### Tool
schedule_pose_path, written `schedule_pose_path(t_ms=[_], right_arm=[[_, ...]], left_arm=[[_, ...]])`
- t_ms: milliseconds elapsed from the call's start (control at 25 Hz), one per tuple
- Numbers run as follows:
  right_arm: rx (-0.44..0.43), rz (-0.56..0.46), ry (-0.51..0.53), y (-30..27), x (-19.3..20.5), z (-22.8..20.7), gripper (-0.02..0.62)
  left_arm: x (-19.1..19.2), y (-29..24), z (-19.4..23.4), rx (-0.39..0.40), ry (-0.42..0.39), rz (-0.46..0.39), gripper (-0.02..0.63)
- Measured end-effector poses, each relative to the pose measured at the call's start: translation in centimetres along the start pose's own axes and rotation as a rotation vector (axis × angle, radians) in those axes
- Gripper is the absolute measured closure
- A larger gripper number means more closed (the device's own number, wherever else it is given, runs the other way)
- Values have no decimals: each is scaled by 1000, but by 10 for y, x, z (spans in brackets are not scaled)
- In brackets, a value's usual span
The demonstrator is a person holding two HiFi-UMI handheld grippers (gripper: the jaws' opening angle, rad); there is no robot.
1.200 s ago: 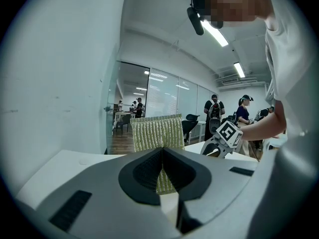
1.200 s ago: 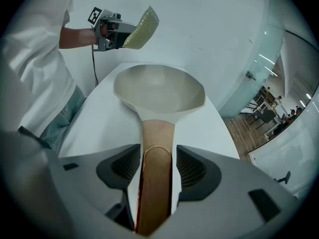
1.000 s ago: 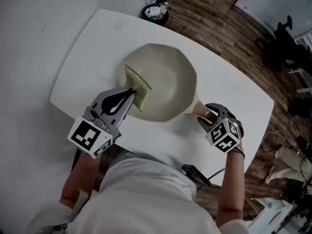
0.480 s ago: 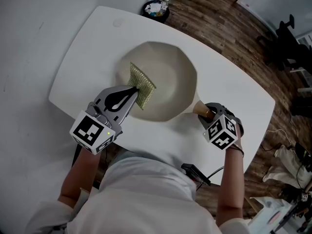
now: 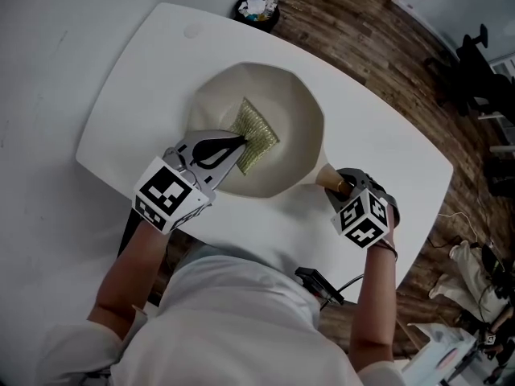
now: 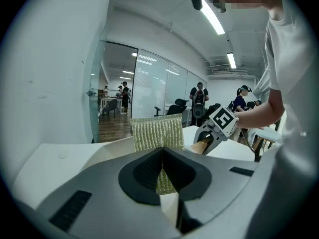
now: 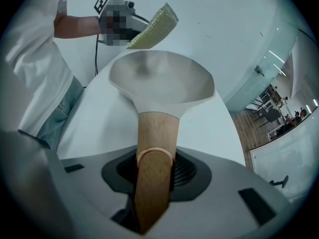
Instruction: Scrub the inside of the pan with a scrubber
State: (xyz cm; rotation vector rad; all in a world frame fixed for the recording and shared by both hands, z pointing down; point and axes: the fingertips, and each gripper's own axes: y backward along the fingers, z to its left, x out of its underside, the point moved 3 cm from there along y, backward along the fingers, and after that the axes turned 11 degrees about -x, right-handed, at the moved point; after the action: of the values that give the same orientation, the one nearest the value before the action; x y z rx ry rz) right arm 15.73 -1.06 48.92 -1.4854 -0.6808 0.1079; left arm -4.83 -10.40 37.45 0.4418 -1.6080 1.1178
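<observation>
- The pan (image 5: 299,127) sits about mid-surface, its wooden handle (image 7: 156,133) pointing to the near-right edge of the surface (image 5: 394,155).
- The left tool (image 5: 241,141) has its jaws together, clamped on one edge of the scrubber (image 5: 259,132). Most of the mesh stands free beyond the tips.
- The scrubber is over the inside of the pan, on the left tool's side. The right gripper view shows it raised above the rim, so contact with the pan floor is not confirmed.
- The right tool (image 5: 341,186) is closing its jaws on the handle, which lies between them near its end, with the pads at its sides.
- Risk: the pan slides or swings on the smooth surface. Cause: a scrubbing push arriving before the right tool's hold is firm.
- Risk: the pan rolls about its handle. Cause: the handle is rounded and smooth, and pressure on the sloped wall acts off its axis.
- Risk: the scrubber folds over or pulls out of the jaws. Cause: only a narrow strip is clamped, and drag on the free mesh levers against it.
- Risk: hard jaw tips scrape the pan's coating. Cause: the soft mesh collapses under a steep downward press.
- Risk: the far rim lifts. Cause: the hold is at the handle's end, so any downward load there tips the pan.
</observation>
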Motion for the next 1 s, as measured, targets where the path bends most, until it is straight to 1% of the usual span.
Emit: schedule_pose_path(t_ms=[320, 560, 720, 880, 1000], right_arm=[[3, -9, -3, -2, -1, 0, 460], [7, 1, 12, -1, 1, -1, 460], [5, 2, 16, 0, 1, -1, 460], [4, 3, 16, -2, -2, -2, 460], [2, 4, 18, -4, -4, -2, 459]], left_arm=[[9, -27, -20, 89, -15, 61, 588], [6, -43, -33, 150, -41, 60, 588], [4, -60, -45, 222, -76, 88, 588], [14, -79, -55, 307, -119, 133, 588], [19, -89, -60, 350, -114, 145, 588]])
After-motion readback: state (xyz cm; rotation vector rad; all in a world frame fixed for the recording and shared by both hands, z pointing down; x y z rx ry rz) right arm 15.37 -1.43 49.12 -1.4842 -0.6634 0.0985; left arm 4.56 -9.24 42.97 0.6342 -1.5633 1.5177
